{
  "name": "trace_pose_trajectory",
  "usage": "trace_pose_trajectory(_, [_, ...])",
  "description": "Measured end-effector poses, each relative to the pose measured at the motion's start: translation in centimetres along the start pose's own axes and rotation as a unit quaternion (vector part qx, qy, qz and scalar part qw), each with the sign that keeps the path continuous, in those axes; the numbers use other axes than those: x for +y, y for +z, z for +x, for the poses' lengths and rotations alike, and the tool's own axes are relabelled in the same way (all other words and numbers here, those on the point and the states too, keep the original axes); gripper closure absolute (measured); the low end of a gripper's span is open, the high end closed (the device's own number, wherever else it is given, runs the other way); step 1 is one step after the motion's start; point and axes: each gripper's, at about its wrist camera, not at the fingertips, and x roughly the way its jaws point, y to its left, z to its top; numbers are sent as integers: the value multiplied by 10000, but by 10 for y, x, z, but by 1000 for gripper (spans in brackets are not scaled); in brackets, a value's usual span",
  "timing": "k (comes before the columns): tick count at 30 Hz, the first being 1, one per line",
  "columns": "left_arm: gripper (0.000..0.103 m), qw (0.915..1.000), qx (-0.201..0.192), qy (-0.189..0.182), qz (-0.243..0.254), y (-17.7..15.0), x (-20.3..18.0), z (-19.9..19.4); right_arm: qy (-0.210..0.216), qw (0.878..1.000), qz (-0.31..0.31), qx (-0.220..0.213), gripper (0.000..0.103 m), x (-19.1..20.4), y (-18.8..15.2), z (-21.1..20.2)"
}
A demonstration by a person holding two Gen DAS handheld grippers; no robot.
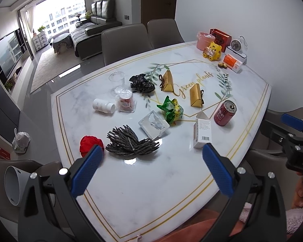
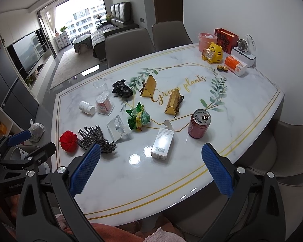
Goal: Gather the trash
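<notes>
Scattered on the marble table point(image 1: 171, 181) point(image 2: 151, 191) lie a red soda can point(image 1: 225, 112) point(image 2: 198, 123), a white carton point(image 1: 202, 133) point(image 2: 163, 142), a crumpled green wrapper point(image 1: 170, 110) point(image 2: 138, 119), a clear plastic box point(image 1: 153, 124) point(image 2: 117, 128), a dark twig bundle point(image 1: 129, 142) point(image 2: 95, 138), a red ball point(image 1: 88, 144) point(image 2: 68, 140), a white bottle point(image 1: 103, 105) point(image 2: 87, 107), a wrapped cup point(image 1: 124, 100) point(image 2: 103, 103) and a black bag point(image 1: 141, 83) point(image 2: 122, 89). My left gripper point(image 1: 152, 166) is open above the near edge. My right gripper point(image 2: 151, 164) is open too, holding nothing.
Two gold gift boxes point(image 1: 167, 80) point(image 1: 196, 97), a clear glass point(image 1: 117, 79), a yellow tiger toy point(image 1: 212, 50), a pink tub point(image 1: 204, 40), a small fan point(image 1: 237, 47) and an orange-white box point(image 1: 233, 62) stand further back. A white bin point(image 1: 13, 185) sits on the floor at the left. Chairs ring the table.
</notes>
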Motion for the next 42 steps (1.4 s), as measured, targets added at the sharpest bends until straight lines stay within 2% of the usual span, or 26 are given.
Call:
trace_pose_trajectory(13, [4,10000,34,-48,-70,10,15,-3,31,10000,-11,4,6,4,6,-3])
trace_pose_trajectory(42, [4,10000,31,-53,-61,10,14,-3,29,10000,4,8,6,3,5,-3])
